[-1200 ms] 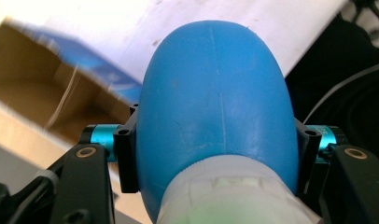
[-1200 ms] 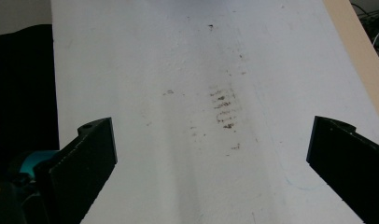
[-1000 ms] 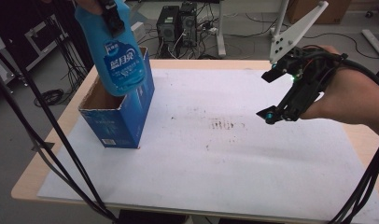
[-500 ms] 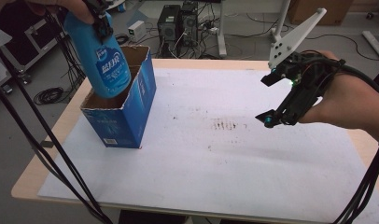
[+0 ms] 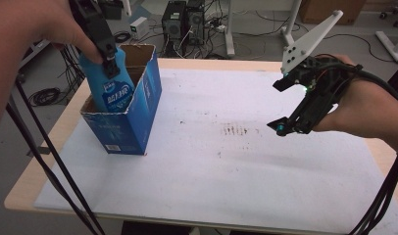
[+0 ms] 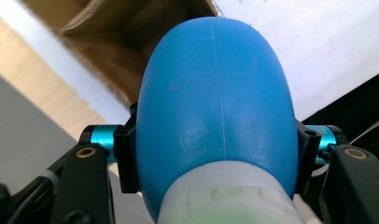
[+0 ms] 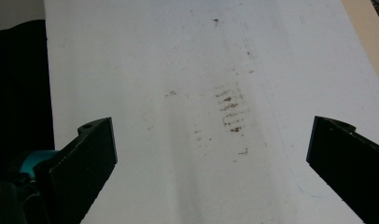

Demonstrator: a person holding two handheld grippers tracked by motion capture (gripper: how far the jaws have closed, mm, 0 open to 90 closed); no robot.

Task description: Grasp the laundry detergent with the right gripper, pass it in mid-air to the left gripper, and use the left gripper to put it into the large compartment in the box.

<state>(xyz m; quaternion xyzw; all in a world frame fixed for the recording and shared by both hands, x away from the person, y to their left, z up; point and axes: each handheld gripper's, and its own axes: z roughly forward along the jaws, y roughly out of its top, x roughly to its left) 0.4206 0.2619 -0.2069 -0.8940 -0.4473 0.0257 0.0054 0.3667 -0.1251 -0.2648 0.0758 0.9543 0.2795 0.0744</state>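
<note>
- High view: the left gripper (image 5: 109, 61) comes in from the top left corner and pinches a blue bottle (image 5: 111, 83) near its upper end; the person's hand is wrapped round the gripper body above it.
- The blue bottle stands nearly upright with its lower part inside the open top of a blue cardboard box (image 5: 131, 117), so its label sits just above the box's near wall.
- The blue cardboard box stands on the left part of the white sheet (image 5: 211, 186) that covers the table (image 5: 50, 156); its brown inner walls show at the open top.
- Left gripper view: the two black jaws press against the left and right flanks of the blue bottle (image 6: 215, 98), whose rounded shoulder and white neck face the camera; beyond the bottle lies the brown inside of the box (image 6: 127, 32).
- The right gripper (image 5: 291, 105) hangs over the sheet well to the right of the box, apart from it and from the bottle, held in the person's right hand (image 5: 363, 110); its grey three-cornered plate sticks up and away.
- Right gripper view: its jaws stand spread wide with nothing between them, and below them lies the bare white sheet (image 7: 178, 56) with a patch of small brown marks (image 7: 229, 109).
- In the high view those brown marks (image 5: 235, 130) lie between the box and the right gripper, nearer the gripper.
</note>
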